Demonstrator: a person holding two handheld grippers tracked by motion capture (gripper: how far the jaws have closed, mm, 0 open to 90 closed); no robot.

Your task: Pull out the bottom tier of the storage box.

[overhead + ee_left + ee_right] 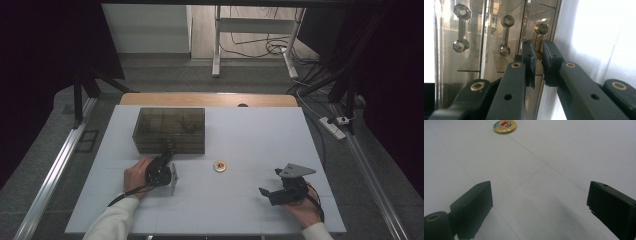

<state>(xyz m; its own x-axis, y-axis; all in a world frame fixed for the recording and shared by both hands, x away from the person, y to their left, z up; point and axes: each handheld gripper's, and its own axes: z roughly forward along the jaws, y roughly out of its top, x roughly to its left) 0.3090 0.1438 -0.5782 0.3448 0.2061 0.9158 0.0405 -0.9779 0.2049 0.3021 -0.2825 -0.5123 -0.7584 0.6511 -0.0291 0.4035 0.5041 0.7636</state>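
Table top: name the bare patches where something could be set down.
Bare white table: the wide stretch right of the smoked drawer box, past the round badge, and the near strip between both hands. Crowded: the box front, where the left gripper pinches a drawer handle.

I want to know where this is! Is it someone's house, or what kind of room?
Probably a lab or workshop set up for recording, not a house. A white table stands among dark curtains, cables trail over the floor by a power strip, and a person works a gripper in each hand beside a smoky plastic drawer box.

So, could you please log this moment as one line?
left gripper: shut on smoked-plastic drawer box's handle | right gripper: open, idle | round yellow badge: untouched
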